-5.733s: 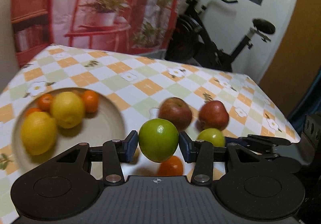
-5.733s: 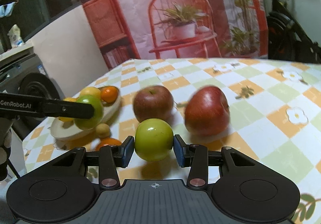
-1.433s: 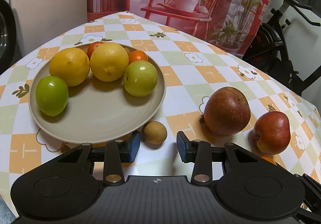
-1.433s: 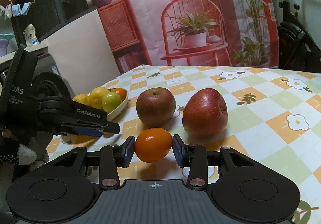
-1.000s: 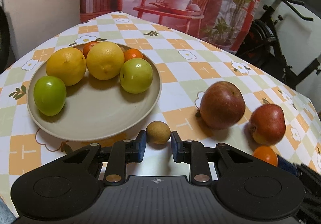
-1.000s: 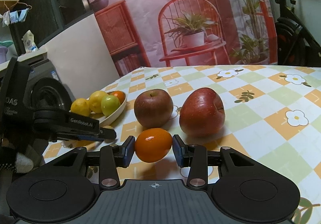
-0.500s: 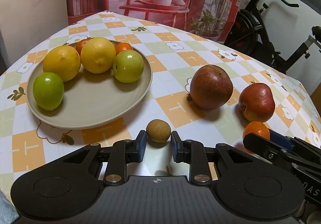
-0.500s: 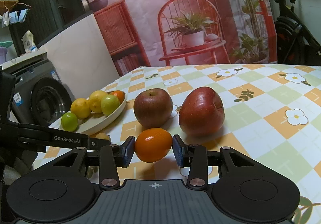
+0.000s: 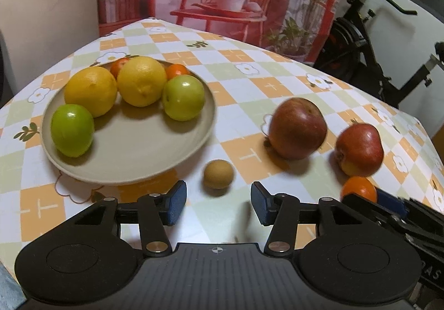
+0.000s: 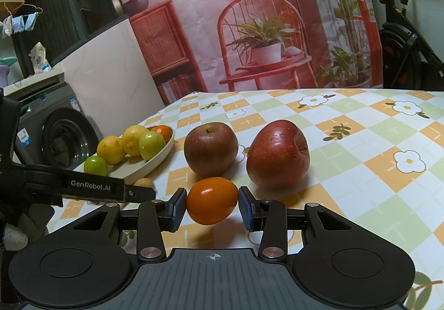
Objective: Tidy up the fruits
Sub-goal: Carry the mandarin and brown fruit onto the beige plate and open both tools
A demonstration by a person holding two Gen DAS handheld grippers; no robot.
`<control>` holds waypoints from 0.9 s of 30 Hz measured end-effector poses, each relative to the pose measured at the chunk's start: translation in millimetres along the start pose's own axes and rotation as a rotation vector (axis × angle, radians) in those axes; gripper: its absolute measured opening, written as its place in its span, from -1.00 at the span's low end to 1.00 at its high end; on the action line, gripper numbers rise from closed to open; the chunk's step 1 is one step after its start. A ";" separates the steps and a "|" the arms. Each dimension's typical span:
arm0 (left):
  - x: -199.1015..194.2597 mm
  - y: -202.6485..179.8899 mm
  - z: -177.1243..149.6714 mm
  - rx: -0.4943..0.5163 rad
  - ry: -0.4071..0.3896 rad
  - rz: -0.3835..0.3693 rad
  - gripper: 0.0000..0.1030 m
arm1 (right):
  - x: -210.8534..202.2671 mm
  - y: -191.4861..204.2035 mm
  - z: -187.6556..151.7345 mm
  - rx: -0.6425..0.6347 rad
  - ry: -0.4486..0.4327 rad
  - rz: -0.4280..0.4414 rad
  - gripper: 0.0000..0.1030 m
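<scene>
A beige plate (image 9: 155, 160) at the left holds two lemons, two green apples (image 9: 72, 129) and small oranges. A small brown fruit (image 9: 218, 174) lies on the tablecloth just beyond my left gripper (image 9: 218, 203), which is open and empty. Two red apples (image 9: 298, 128) (image 9: 359, 149) lie to the right. My right gripper (image 10: 212, 208) is shut on a small orange (image 10: 212, 200), also visible in the left wrist view (image 9: 359, 187). The plate shows in the right wrist view (image 10: 161, 155) at the left.
The checked tablecloth (image 9: 249, 82) covers the table, with its edges near at left and right. An exercise bike (image 9: 383, 40) stands behind the table at the right. A washing machine (image 10: 63, 137) stands left of the table.
My left gripper has opened and let go of the small brown fruit, which now lies on the cloth. My right gripper still holds the small orange.
</scene>
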State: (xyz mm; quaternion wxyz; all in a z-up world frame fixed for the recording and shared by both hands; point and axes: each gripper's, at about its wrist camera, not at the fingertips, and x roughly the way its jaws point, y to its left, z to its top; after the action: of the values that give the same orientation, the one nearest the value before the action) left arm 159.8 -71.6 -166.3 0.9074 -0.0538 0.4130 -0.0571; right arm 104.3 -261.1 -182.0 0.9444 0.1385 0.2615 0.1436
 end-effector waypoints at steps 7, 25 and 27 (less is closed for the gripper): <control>5.2 -3.5 6.3 0.009 -0.020 0.002 -0.10 | 0.5 -0.1 0.3 0.000 0.000 -0.001 -0.27; 0.8 -0.3 1.1 0.043 -0.017 -0.007 -0.44 | 1.5 -0.5 -0.5 -0.006 0.012 -0.005 -0.27; 0.0 -1.0 1.9 0.051 -0.018 -0.011 -0.44 | 1.0 -0.9 -0.7 -0.003 0.012 -0.001 -0.27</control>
State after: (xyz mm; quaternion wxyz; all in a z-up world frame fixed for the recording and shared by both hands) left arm 161.1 -72.5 -165.0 0.9118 -0.0333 0.4030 -0.0720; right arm 104.9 -261.4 -183.3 0.9430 0.1362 0.2672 0.1442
